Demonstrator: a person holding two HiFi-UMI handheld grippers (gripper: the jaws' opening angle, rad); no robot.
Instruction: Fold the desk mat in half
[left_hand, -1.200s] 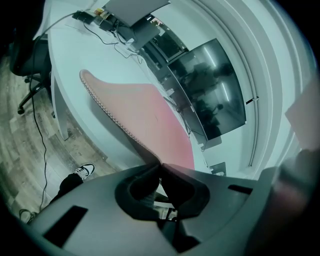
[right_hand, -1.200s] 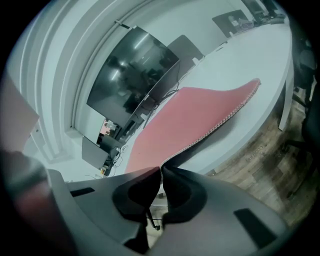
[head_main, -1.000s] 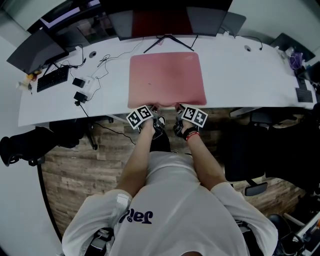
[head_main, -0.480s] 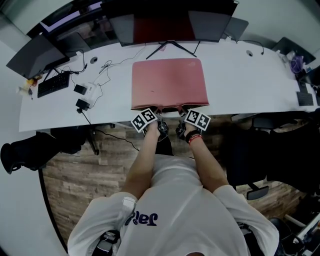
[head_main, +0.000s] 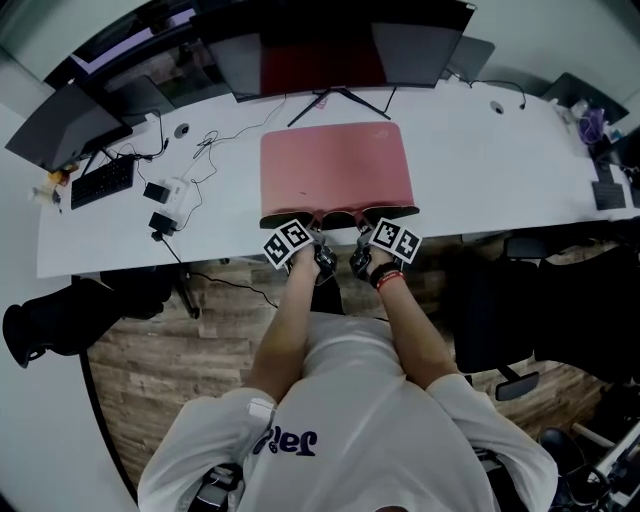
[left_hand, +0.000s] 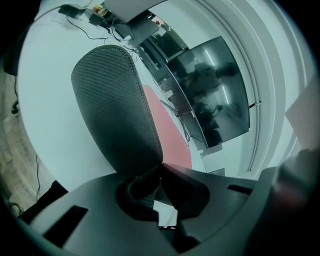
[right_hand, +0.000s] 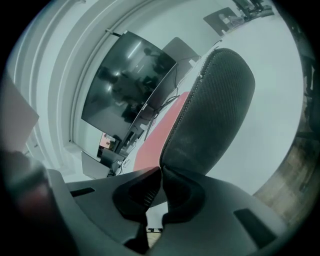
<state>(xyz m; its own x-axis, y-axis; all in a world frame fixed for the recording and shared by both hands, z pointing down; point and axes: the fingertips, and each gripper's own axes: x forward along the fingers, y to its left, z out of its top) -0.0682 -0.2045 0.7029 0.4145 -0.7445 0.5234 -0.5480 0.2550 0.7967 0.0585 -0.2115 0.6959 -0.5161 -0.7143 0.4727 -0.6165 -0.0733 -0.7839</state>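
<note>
Since a second ago the near edge of the desk mat (head_main: 335, 165) has come up off the desk (head_main: 500, 150). It lay flat then; now a dark strip of underside shows along that edge, right at your fingertips. Both grippers are side by side at the desk's near edge.

Left gripper (head_main: 316, 222): clenched on the mat's near edge, jaws pinched together on the sheet. In the left gripper view the dark ribbed underside rises out of the jaws and curls over, and the pink top face runs away beyond it to the right.

Right gripper (head_main: 362, 222): same, clamped on the near edge just right of the left one, with a short span of mat between them. In the right gripper view the dark stitched flap stands up from the jaws and leans right, with the pink face to its left.

The rest of the mat lies flat ahead of both grippers, its far edge just short of the monitor (head_main: 320, 45) stand. The keyboard (head_main: 103, 183) and cable clutter (head_main: 165, 190) are well off to the left of your left gripper, apart from the mat.
</note>
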